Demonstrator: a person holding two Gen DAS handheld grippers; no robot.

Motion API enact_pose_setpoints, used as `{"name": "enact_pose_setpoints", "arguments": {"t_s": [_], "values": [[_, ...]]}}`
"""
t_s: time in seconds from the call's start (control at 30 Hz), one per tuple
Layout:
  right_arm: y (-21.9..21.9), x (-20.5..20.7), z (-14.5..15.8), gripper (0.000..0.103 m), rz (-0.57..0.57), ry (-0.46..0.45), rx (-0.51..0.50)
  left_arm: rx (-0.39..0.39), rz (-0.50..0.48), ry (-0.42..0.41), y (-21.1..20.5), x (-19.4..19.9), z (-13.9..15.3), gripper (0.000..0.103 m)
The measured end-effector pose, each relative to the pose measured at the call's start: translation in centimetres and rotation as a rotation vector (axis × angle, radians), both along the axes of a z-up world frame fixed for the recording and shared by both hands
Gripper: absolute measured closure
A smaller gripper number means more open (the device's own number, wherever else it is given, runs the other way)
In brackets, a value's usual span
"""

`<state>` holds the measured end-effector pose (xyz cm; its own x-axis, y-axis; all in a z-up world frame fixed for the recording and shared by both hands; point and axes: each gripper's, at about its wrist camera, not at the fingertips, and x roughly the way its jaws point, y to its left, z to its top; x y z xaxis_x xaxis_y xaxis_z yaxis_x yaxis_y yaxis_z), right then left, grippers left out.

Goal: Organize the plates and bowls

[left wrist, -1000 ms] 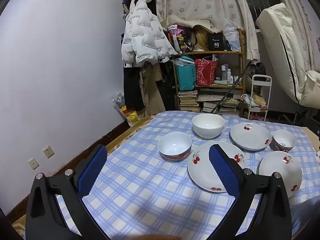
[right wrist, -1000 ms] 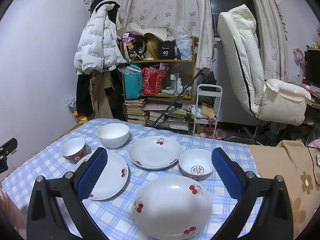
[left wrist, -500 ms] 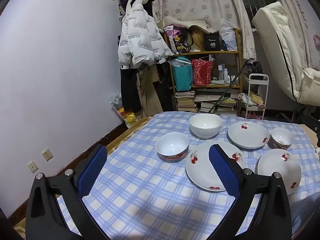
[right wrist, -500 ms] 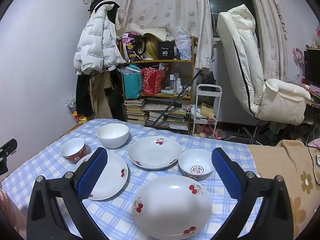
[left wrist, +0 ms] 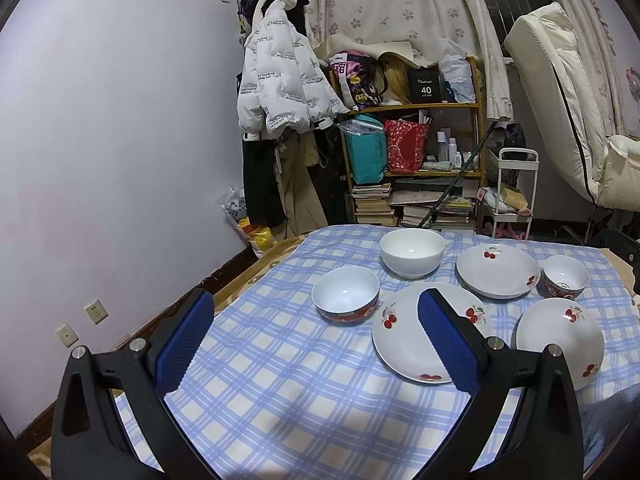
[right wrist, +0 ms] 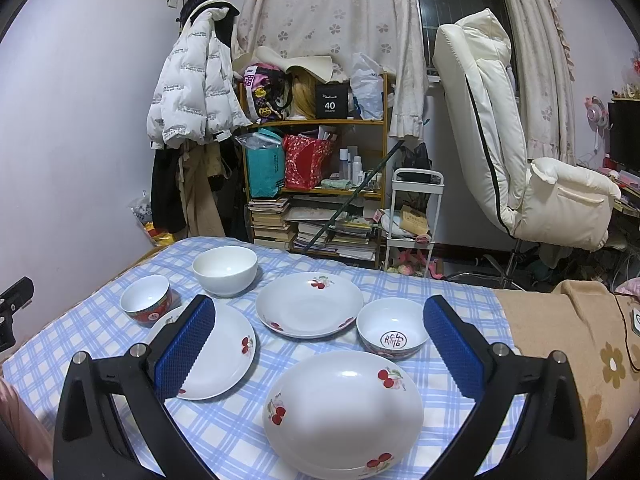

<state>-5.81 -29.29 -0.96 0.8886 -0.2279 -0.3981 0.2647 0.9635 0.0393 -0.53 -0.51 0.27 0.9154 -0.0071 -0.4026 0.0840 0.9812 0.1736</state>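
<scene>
1. Left tool (left wrist: pixel 316 340): spread wide, nothing between its blue ribbed pads (left wrist: pixel 184 348); held above the bench (left wrist: pixel 260 360), touching nothing.
2. Right tool (right wrist: pixel 320 350): spread wide too, gripping nothing; black arms, same blue textured pads (right wrist: pixel 450 348).
3. Bench covered in a soft blue-and-white checked cloth, slightly wrinkled.
4. Glossy white ceramic, all resting apart on the cloth: flat cherry plate (right wrist: pixel 224 352) at left, deep plate (right wrist: pixel 310 304) behind centre, near plate (right wrist: pixel 342 412) closest to the right tool.
5. Round bowls: plain white bowl (right wrist: pixel 225 270) at back, red-banded bowl (right wrist: pixel 146 300) far left, patterned bowl (right wrist: pixel 392 334) just right of the deep plate.
</scene>
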Motion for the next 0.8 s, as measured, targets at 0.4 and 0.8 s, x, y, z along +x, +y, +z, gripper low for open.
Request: {"name": "enact_pose_setpoints", "arguments": {"t_s": [0.4,0.8], "values": [[-0.01,0.02,-0.04,0.0,0.0,0.001,0.0,0.002,0.003,-0.001,0.0,-0.05,0.0,0.003],[0.04,0.03,-0.09,0.0,0.001,0.002,0.002,0.002,0.001,-0.004,0.03,-0.06,-0.09,0.003]]}}
